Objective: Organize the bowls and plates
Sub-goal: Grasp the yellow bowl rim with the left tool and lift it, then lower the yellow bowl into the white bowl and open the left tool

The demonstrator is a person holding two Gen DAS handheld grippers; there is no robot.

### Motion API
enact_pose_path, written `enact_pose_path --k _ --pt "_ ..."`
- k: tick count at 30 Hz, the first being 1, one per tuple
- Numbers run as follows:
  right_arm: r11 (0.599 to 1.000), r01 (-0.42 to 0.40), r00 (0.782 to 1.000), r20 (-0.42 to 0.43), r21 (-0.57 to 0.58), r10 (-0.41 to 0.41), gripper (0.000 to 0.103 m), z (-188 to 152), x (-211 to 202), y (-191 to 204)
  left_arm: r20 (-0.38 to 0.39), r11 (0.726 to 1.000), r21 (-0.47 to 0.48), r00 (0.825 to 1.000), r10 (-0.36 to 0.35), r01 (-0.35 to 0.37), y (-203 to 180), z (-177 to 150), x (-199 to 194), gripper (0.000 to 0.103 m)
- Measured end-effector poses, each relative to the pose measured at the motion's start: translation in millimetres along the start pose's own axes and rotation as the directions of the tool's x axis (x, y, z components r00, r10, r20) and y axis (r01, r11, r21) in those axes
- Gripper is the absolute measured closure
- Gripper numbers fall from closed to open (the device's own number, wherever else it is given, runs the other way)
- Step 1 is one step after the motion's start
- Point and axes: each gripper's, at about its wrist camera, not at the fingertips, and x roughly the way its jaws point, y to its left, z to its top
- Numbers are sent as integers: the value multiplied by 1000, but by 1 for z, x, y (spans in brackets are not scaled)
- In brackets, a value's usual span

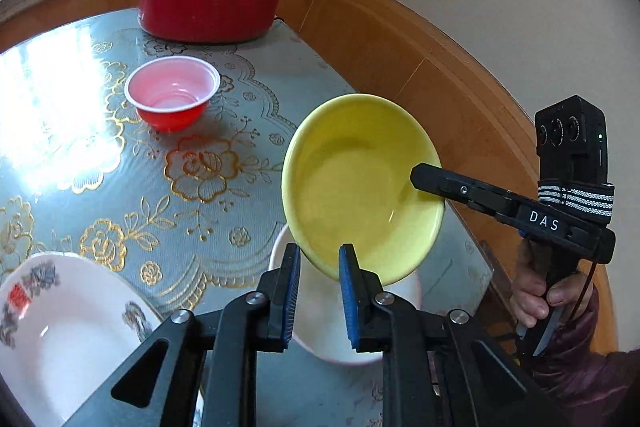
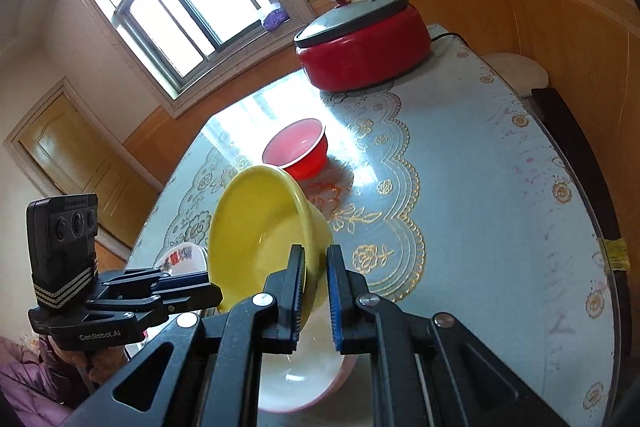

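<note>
A yellow bowl [image 1: 352, 179] [image 2: 256, 227] hangs tilted above the table, held by both grippers. In the left wrist view my left gripper [image 1: 319, 253] is shut on the bowl's near rim, which sits between the blue pads. My right gripper [image 1: 418, 179] comes in from the right and grips the bowl's right rim. In the right wrist view my right gripper [image 2: 314, 253] is shut on that rim, and my left gripper [image 2: 218, 293] pinches the opposite edge. Directly below sits a white bowl with a pink outside [image 1: 320, 343] [image 2: 304, 383]. A red plastic bowl [image 1: 172, 93] [image 2: 298, 151] stands farther back.
A white patterned plate [image 1: 60, 327] [image 2: 182, 259] lies at the near left. A red electric pot with a grey lid [image 1: 208, 7] [image 2: 360, 43] stands at the table's far end. The table [image 1: 200, 211] has a flowered glossy cover; its right edge runs along a wood-panelled wall.
</note>
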Motion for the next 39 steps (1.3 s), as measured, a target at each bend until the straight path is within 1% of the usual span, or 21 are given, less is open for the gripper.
enact_pose_path --k 5,8,13,16,18,21,25,27,29,32,33,39 --pt "999 44 997 -70 12 -43 93 -27 8 3 -38 1000 -6 999 13 -13 -2 -23 4 83" --pt "998 56 994 -98 35 -52 93 -35 14 2 -44 1000 -6 999 24 -24 -2 -26 4 83" --pt "996 81 990 -118 40 -76 93 -44 18 1 -47 1000 -13 999 16 -17 -5 -29 -2 82" --pt "995 90 989 -122 42 -84 93 -46 18 1 -62 1000 -18 998 14 -15 -4 -30 0 79" --pt "994 101 988 -123 39 -96 93 -47 19 2 -74 1000 -25 997 16 -18 -1 -32 5 79" --pt "994 106 987 -124 33 -101 93 -46 20 4 -75 999 -33 997 7 -9 0 -34 6 78" --pt "992 129 984 -122 7 -128 93 -45 21 7 -72 999 -35 997 6 -9 -1 -34 8 77" --pt "992 122 984 -131 16 -119 93 -44 22 6 -75 999 -36 997 7 -10 0 -34 9 75" --pt "993 111 986 -129 38 -106 92 -43 22 3 -76 999 -38 997 11 -14 0 -35 9 71" --pt "993 121 985 -123 17 -118 92 -43 22 5 -81 999 -40 997 17 -20 3 -34 11 70" --pt "993 114 986 -122 12 -112 89 -43 22 6 -83 999 -37 996 23 -26 3 -34 12 70" --pt "995 94 989 -118 33 -89 89 -42 23 4 -92 999 -26 995 31 -33 2 -33 18 69"
